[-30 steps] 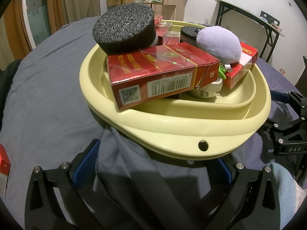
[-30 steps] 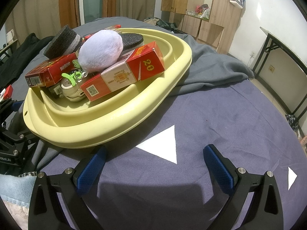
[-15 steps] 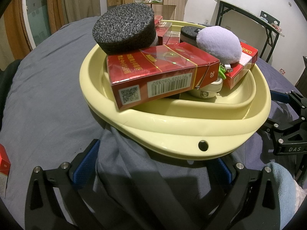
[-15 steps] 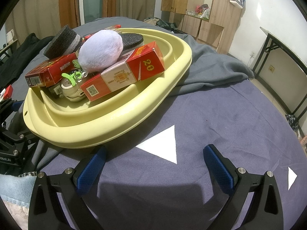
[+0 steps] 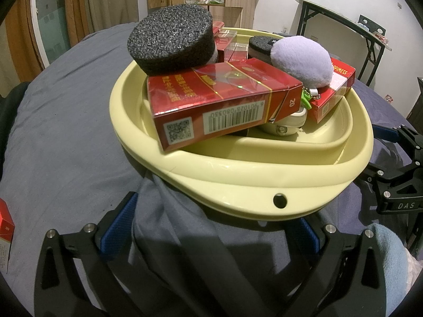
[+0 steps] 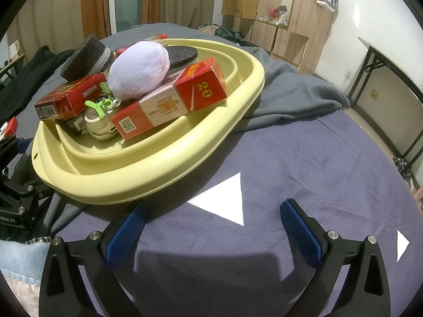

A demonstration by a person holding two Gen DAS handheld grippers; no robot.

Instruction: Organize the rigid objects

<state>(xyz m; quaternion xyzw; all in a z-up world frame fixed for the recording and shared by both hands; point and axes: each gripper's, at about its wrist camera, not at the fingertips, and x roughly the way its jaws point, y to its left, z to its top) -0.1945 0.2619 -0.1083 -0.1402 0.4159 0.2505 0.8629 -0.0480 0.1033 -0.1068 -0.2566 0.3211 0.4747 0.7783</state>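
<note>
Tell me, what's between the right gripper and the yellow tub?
Only cloth: in the right wrist view, the right gripper hangs open over purple fabric with a white triangle, beside the yellow tub. Nothing else lies there.

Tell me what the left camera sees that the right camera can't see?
Only the left wrist view shows the round hole in the yellow tub's rim up close, and a clear plastic box at the back. Only the right wrist view shows the white triangle on the purple cloth and the open right gripper. Both show the yellow tub, the fluffy purple ball, the black sponge and red boxes.
</note>
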